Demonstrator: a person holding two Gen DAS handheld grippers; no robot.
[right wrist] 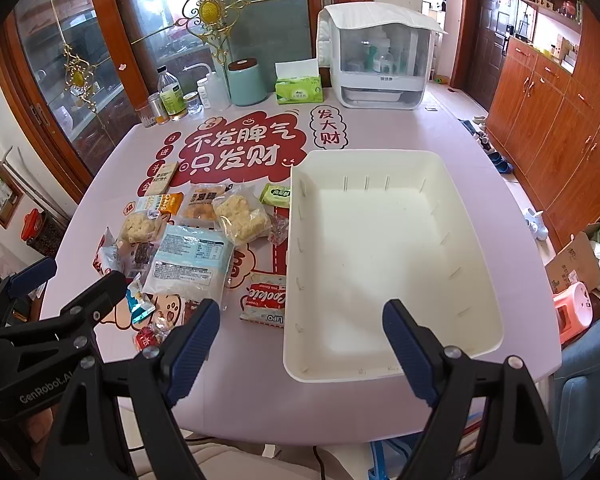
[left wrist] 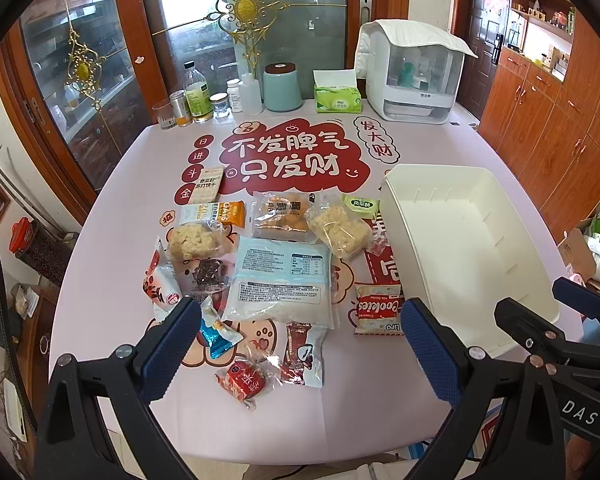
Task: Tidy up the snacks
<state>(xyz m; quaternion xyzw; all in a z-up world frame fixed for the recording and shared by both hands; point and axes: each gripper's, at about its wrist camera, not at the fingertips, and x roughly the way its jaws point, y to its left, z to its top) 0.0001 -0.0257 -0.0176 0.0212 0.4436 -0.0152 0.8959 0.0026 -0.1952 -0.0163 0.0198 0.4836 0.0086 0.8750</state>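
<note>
Both the left gripper [left wrist: 300, 344] and the right gripper [right wrist: 300, 344] hang with fingers spread wide and nothing between them, above a pink table [left wrist: 112, 280] where about fourteen snack packets [left wrist: 280, 276] lie just left of one white bin [right wrist: 476, 280].

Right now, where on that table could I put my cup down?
Inside the empty white bin, or on the bare pink strip of table along the near edge. The snack packets left of the bin lie crowded, and bottles line the far edge.
</note>
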